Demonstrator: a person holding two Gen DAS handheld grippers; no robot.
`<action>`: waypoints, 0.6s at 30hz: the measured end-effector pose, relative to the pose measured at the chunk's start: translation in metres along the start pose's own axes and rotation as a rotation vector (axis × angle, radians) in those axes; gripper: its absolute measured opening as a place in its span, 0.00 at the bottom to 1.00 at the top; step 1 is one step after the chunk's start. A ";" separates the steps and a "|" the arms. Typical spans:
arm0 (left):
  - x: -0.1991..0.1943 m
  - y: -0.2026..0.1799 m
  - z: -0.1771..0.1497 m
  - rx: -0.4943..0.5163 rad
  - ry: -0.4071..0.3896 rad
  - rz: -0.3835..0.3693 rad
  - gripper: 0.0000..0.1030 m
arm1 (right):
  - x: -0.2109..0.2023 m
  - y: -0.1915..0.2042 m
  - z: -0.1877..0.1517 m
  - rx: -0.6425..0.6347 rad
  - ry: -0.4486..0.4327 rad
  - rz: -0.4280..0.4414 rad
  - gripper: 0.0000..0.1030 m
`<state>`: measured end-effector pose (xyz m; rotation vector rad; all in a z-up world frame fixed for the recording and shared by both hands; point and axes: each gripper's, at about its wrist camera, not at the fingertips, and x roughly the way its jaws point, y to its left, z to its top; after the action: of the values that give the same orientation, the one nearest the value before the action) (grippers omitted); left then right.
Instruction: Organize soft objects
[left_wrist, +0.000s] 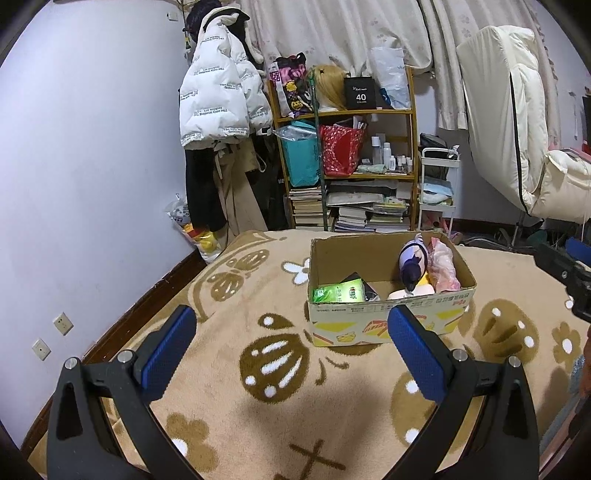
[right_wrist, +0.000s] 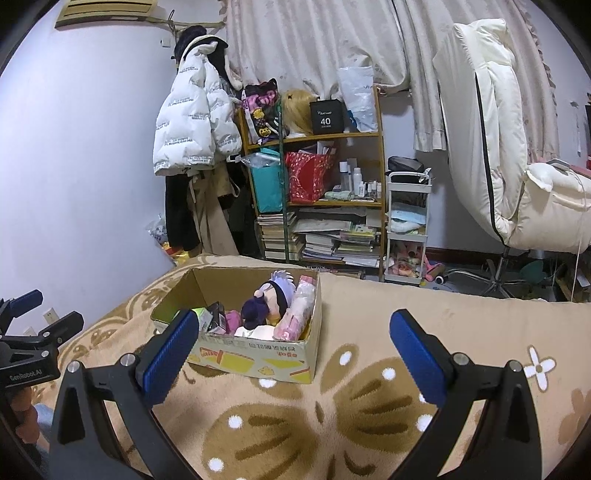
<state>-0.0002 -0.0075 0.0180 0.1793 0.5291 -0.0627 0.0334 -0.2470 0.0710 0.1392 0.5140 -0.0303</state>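
Hovering empty, left gripper (left_wrist: 291, 332), right gripper (right_wrist: 294, 334) spread before cardboard box (left_wrist: 388, 321)

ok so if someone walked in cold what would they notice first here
Probably the open cardboard box on the tan patterned blanket, with a plush doll and a green packet inside. Next, the white puffer jacket hanging on the wall behind. Both the left gripper and right gripper are open and empty.

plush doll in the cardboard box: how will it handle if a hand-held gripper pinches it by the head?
The plush doll will probably squash under the pads, since it looks soft and stuffed. It likely lifts light and droops limply. It is wedged against the pink packet in the cardboard box, so it may drag neighbours.
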 end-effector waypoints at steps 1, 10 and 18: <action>0.001 -0.001 0.000 0.001 0.000 -0.002 0.99 | 0.000 0.000 0.000 -0.001 0.000 -0.002 1.00; 0.003 -0.009 -0.004 0.027 0.006 -0.008 0.99 | 0.005 0.000 -0.004 -0.019 0.005 -0.004 1.00; 0.003 -0.012 -0.005 0.029 0.006 0.000 0.99 | 0.005 0.002 -0.005 -0.020 0.006 -0.003 1.00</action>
<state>-0.0008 -0.0186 0.0104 0.2075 0.5340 -0.0695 0.0354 -0.2448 0.0646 0.1190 0.5206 -0.0277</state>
